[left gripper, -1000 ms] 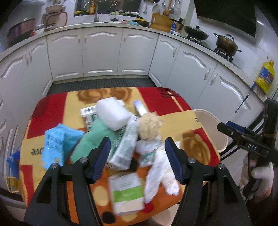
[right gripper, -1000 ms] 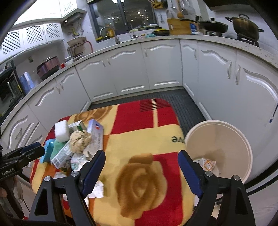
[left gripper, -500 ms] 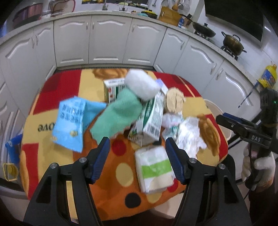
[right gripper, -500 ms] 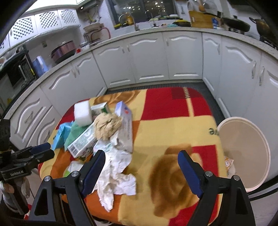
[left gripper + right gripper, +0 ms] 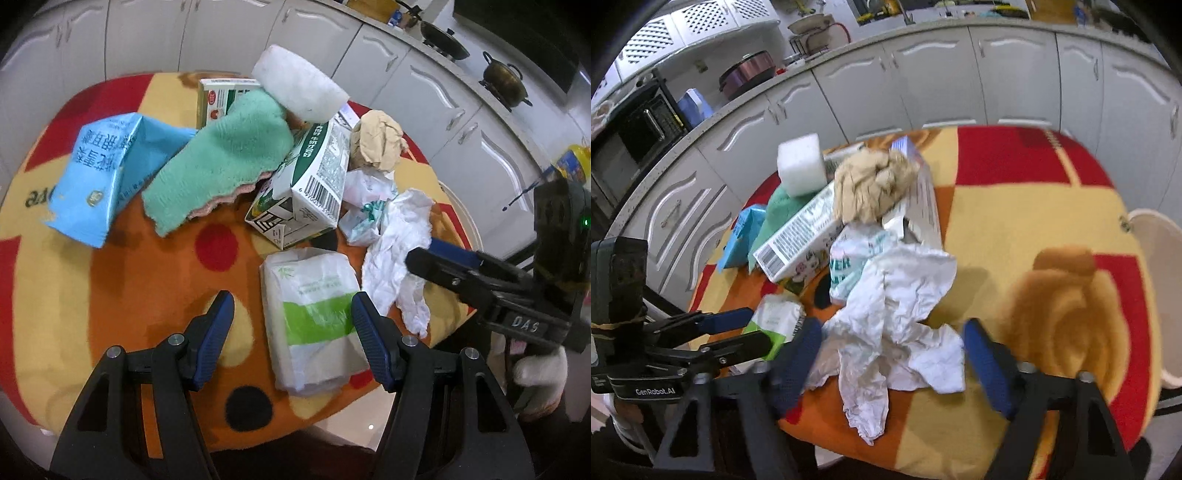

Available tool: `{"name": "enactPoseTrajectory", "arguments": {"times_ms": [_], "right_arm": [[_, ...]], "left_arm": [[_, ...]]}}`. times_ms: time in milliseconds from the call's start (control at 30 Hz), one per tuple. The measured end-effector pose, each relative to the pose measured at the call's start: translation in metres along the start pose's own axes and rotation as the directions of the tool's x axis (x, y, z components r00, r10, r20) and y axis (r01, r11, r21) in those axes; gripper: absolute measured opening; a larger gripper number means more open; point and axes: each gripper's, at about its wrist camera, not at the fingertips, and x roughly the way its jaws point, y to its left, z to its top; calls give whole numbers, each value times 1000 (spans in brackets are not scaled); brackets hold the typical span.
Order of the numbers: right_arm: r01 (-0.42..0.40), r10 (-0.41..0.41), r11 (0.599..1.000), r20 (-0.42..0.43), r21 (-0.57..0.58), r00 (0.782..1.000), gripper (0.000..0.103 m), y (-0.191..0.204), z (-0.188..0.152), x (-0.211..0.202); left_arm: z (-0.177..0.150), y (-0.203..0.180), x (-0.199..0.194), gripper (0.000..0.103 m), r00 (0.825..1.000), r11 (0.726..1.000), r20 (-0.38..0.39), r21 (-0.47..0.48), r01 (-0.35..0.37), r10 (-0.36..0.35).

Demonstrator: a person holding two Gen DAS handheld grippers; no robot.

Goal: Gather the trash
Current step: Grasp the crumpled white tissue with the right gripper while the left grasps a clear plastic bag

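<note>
A heap of trash lies on the table's patterned cloth [image 5: 155, 266]. In the left wrist view my open left gripper [image 5: 291, 317] hangs just above a white and green tissue pack [image 5: 312, 314]. Beyond it are a green and white carton [image 5: 310, 177], a green cloth [image 5: 221, 158], a blue packet [image 5: 96, 173], a white sponge [image 5: 299, 88], a brown paper ball [image 5: 376, 140] and crumpled white paper [image 5: 402, 251]. In the right wrist view my open right gripper [image 5: 892, 332] straddles the crumpled white paper [image 5: 897, 332]. The tissue pack [image 5: 775, 321] lies to its left.
A white bin [image 5: 1160, 295] stands beside the table at the right edge. White kitchen cabinets [image 5: 923, 85] curve around behind. The left gripper [image 5: 713, 332] shows in the right wrist view, and the right gripper [image 5: 461, 273] shows in the left wrist view.
Both grippers have moved down and closer to the heap. The left one now hangs over the tissue pack; the right one swung left from the bin side onto the crumpled white paper.
</note>
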Motion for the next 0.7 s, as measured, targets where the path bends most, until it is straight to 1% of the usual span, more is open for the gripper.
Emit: {"name": "enactPoseTrajectory", "arguments": {"times_ms": [33,67,100,200,233,267,300,367,433,500,533,567,600,633,667,700], "right_arm": [[-15,15,1000,-3,-2,1000,56,0,-1,3],[-24,23,1000,-5,-7,1000,44,0,-1,5],[-28,28,1000,-10,-11,1000,37,-1,-2,5],[-39,39,999,-1,-35,999,25,-1,-4,0],[-38,38,998,8,-41,999,22,-1,-5,-3],[-34,35,999,23,-41,999,14,-3,-5,-9],[-29,31,999,35,-36,999,12,-6,-5,-13],[-29,30,999,59,-20,998,12,-13,-3,-23],[-27,27,1000,68,-2,997,12,-19,-2,-29],[-40,39,999,53,15,998,12,-22,0,-29],[-45,44,999,46,22,998,13,-21,0,-27],[-46,45,999,41,28,998,27,-19,-1,-25],[-46,45,998,35,31,998,56,-17,-1,-22],[-50,50,998,31,29,998,67,-11,-1,-17],[-60,59,998,25,15,998,72,-4,-2,-11],[-63,63,998,12,-2,998,72,1,-3,-5]], "left_arm": [[0,-1,1,65,1000,1000,2,-2,-2,2],[0,-1,2,65,1000,1000,4,-1,-4,4],[0,-3,4,65,1000,1000,8,2,-10,10],[-1,-9,7,64,999,999,15,26,-28,28],[-2,-12,8,57,999,998,22,42,-39,38],[-3,-13,8,42,999,997,26,54,-46,44],[-5,-14,8,35,999,997,29,67,-45,43],[-5,-14,5,28,998,995,42,77,-57,54],[-5,-15,3,23,997,995,47,82,-63,59],[-4,-13,-1,20,998,995,48,79,-55,51],[-3,-12,-1,20,998,996,48,78,-53,49],[-4,-12,-2,20,998,996,47,77,-52,49],[-4,-11,-2,20,998,996,47,76,-55,52],[-5,-10,-2,20,997,996,46,72,-59,56],[-5,-11,-1,20,997,996,45,68,-61,58],[-6,-10,-1,20,997,996,46,64,-62,59]]}}
